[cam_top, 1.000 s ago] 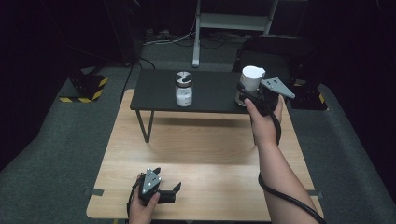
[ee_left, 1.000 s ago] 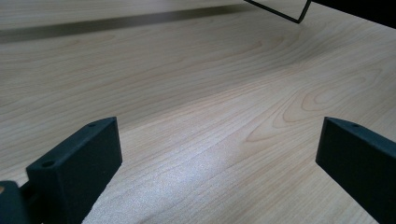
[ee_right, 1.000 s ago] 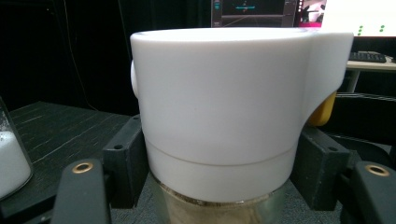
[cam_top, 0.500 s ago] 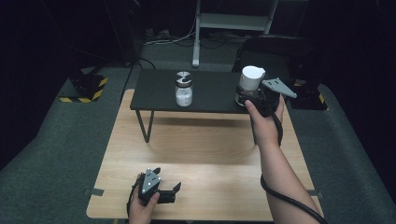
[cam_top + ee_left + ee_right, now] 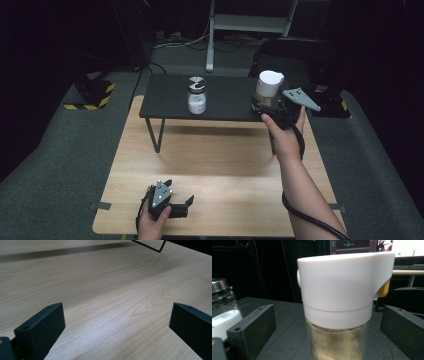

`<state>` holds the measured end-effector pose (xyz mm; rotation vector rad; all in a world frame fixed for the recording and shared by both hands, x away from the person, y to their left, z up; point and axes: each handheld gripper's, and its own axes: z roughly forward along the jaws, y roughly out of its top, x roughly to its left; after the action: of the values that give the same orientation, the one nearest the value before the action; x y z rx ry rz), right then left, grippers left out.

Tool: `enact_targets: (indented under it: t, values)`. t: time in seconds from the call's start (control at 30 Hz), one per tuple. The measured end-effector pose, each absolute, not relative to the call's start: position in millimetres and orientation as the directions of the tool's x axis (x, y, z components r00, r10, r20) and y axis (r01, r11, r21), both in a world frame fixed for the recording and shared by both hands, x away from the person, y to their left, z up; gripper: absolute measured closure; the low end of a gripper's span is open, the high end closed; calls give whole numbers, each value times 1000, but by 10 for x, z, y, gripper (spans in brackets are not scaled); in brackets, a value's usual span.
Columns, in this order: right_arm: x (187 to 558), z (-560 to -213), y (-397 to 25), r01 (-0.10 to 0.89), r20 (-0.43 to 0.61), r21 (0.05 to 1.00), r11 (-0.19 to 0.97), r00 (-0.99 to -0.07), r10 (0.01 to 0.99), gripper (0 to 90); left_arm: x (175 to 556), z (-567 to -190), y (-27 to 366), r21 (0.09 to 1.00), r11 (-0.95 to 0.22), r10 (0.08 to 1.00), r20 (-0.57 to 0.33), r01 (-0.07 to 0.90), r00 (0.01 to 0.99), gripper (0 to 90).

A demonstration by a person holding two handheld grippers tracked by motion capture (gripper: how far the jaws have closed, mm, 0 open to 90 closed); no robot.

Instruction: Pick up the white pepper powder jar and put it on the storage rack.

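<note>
In the right gripper view the bottom edge cuts off the lower part of the dispenser (image 5: 338, 312), so its foot on the shelf (image 5: 287, 340) is out of sight, and the left edge cuts the jar (image 5: 222, 307) in half. In the high view the right tool (image 5: 274, 104) hides the dispenser's lower body, and its jaw tips cannot be made out. The bottom edge there cuts off the left hand (image 5: 152, 225) and the worktop's (image 5: 220, 165) near edge.

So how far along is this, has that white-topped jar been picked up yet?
Not yet. The right gripper has its open jaws either side of the white-capped jar, which stands on the black shelf, ungripped. Closing and lifting remain. The left gripper rests open on the wooden table; the metal-lidded jar stands apart.
</note>
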<state>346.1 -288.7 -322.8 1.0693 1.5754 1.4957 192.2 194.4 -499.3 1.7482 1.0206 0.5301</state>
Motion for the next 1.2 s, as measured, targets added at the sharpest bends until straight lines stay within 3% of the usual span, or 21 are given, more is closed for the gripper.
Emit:
enact_targets:
  t: [1.2]
  values:
    - [2735,-3663,-3320,42,62,998,-48,-474,879,4,1917,-4990,1923,910,-152,832,-93,386,547,5]
